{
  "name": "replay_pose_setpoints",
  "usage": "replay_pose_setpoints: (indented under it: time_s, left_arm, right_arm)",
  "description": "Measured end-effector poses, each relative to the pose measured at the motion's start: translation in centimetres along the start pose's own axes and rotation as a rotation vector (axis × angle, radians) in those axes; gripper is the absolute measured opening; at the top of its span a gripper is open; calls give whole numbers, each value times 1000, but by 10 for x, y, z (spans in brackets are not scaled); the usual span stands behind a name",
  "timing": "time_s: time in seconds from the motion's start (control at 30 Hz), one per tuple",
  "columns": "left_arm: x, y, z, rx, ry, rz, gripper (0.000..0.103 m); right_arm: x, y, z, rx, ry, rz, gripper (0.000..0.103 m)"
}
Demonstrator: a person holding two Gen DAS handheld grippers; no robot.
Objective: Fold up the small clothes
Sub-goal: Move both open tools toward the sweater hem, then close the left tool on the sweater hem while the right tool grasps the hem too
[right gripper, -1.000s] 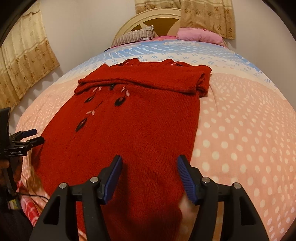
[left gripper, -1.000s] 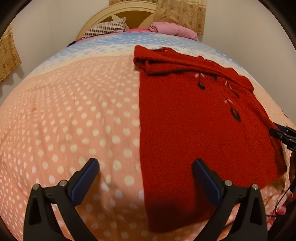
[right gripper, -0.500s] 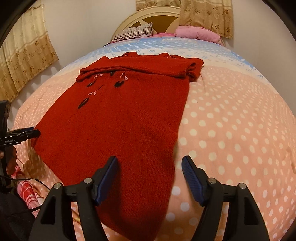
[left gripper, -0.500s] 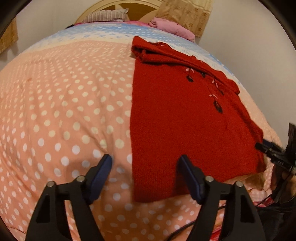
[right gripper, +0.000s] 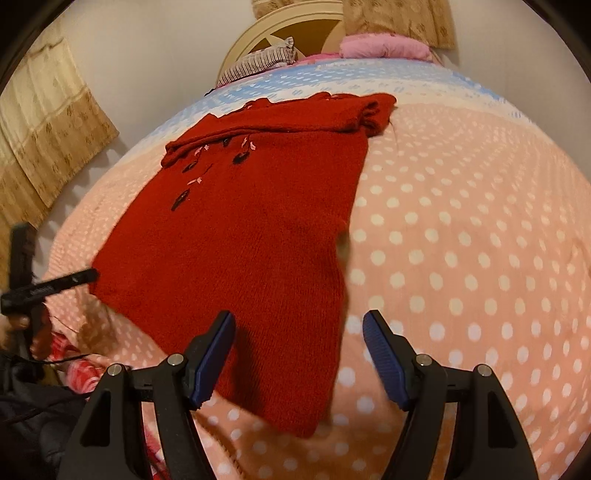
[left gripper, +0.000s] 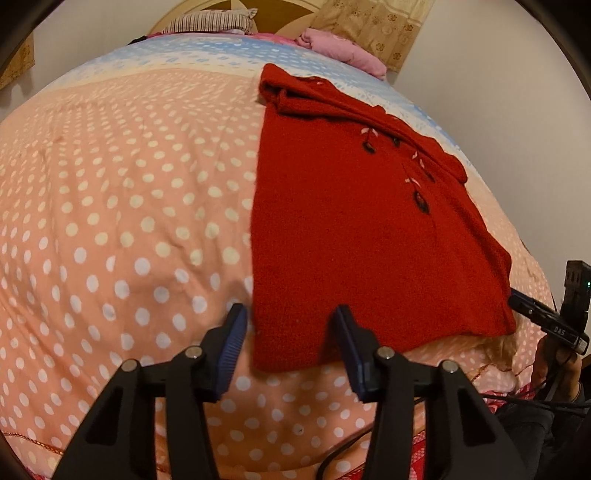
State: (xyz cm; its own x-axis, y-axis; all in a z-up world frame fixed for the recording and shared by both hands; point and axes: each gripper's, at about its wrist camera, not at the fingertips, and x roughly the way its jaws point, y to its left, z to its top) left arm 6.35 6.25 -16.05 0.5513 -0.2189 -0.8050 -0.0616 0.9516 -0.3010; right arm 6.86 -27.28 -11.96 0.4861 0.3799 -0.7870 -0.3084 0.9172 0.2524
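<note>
Left wrist: closing left gripper (left gripper: pixel 290 334) straddles red sweater (left gripper: pixel 354 229) corner, unclamped; headboard (left gripper: pixel 229 7) cropped

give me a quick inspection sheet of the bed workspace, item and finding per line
surface: bedspread, peach with white dots, pale blue band at the far end, slightly wrinkled.
job's things: red sweater spread flat, top end folded over, dark buttons showing; near hem at the bed edge.
clutter: striped pillow and pink pillow at the headboard.
grippers: left gripper jaws closing around one near corner of the sweater, pads not yet pressing; right gripper jaws open around the other near corner.
cables: black cable trailing off the near bed edge.
surroundings: cream headboard, beige curtains, plain wall.
</note>
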Motion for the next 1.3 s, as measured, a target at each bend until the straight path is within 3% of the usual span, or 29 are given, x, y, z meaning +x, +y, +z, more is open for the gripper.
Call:
replay_pose_setpoints:
  time_s: [0.13, 0.17, 0.23, 0.3, 0.43, 0.53, 0.67, 0.73, 0.9, 0.97, 1.03, 1.07, 1.17, 1.3]
  left_arm:
    - [0, 3, -1, -13, -8, -19, 47]
    - [-1, 3, -1, -1, -7, -8, 42]
    - [-5, 3, -2, 21, -12, 10, 17]
    - [-9, 4, 0, 21, -9, -17, 10]
    - [-16, 0, 0, 44, -20, -23, 8]
    - [-20, -1, 2, 52, -28, -34, 8]
    - [-12, 9, 2, 5, -20, -28, 9]
    - [-5, 16, 0, -38, 0, -33, 23]
    - [-4, 16, -2, -50, -8, -79, 38]
    - [-4, 13, -4, -20, -14, -68, 34]
    - [-6, 13, -3, -3, -12, -73, 8]
    - [-8, 15, -1, -7, -13, -99, 8]
    - [-27, 19, 5, -7, -74, -146, 7]
    - [-49, 24, 15, -35, -159, -229, 4]
  right_arm:
    - [-5, -9, -6, 45, 12, 52, 72]
    - [-5, -10, -6, 50, 13, 58, 69]
    - [-5, -10, -7, 56, 20, 71, 59]
    - [-6, -10, -8, 64, 35, 91, 49]
    - [-7, -11, -13, 71, 57, 116, 45]
    - [-8, -12, -18, 74, 75, 131, 32]
    - [-7, -16, -23, 93, 87, 163, 27]
    - [-5, -18, -24, 112, 90, 185, 26]
    - [-2, -27, -26, 188, 73, 229, 26]
    - [-2, -26, -26, 180, 66, 232, 26]
    - [-4, -21, -26, 147, 60, 226, 22]
    - [-5, -19, -26, 133, 60, 229, 8]
    - [-11, -13, -24, 106, 47, 269, 7]
    - [-42, -15, -14, 108, -74, 402, 7]
